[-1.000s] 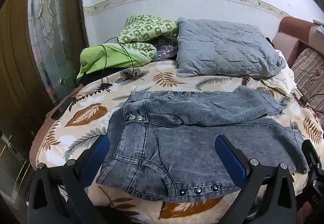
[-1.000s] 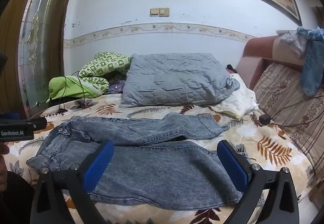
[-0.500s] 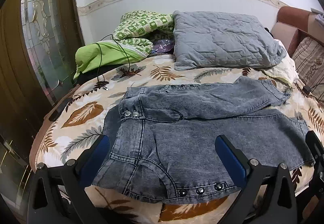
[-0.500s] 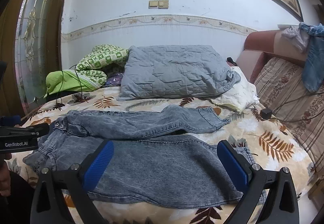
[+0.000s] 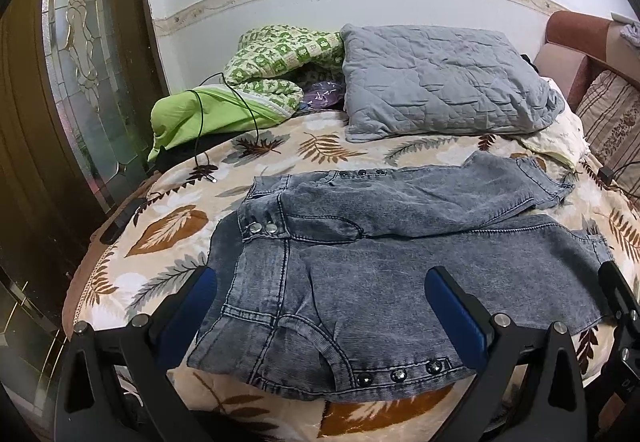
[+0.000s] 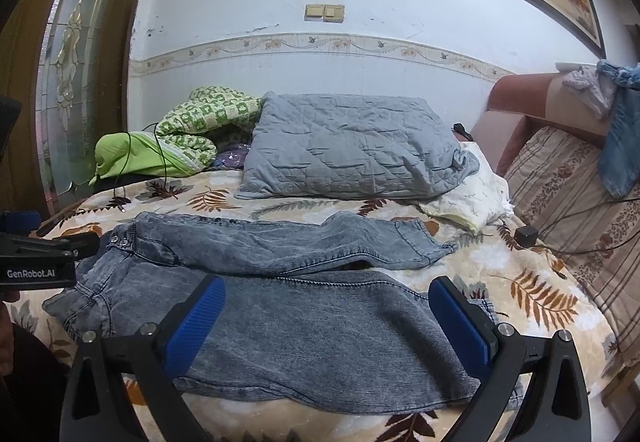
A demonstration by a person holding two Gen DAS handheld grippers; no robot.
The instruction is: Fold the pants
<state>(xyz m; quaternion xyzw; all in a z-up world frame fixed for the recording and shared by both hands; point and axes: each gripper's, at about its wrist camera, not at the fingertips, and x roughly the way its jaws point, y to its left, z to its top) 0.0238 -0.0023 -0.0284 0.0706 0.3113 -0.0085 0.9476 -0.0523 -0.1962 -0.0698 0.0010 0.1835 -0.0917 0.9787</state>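
Note:
Grey washed-denim pants (image 5: pixel 400 266) lie spread flat on the leaf-print bedspread (image 5: pixel 168 218), waist to the left, the two legs running right, the far leg (image 6: pixel 288 242) narrower and wrinkled. My left gripper (image 5: pixel 320 306) hovers open over the waist and hip, its blue pads (image 5: pixel 456 318) wide apart with nothing between them. My right gripper (image 6: pixel 326 318) hovers open over the near leg (image 6: pixel 320 330), also empty. In the right wrist view the left gripper's black body (image 6: pixel 40 258) shows at the left edge.
A grey quilted pillow (image 5: pixel 440 78), a green patterned blanket (image 5: pixel 280 58) and a lime bundle with a black cable (image 5: pixel 192 114) lie at the bed's far side. A padded headboard and striped cushion (image 6: pixel 568 202) stand to the right. A glass-panelled wooden door (image 5: pixel 80 62) is left.
Both grippers have moved slightly closer to the bed, so the pants sit higher in the views. The pants themselves lie as before.

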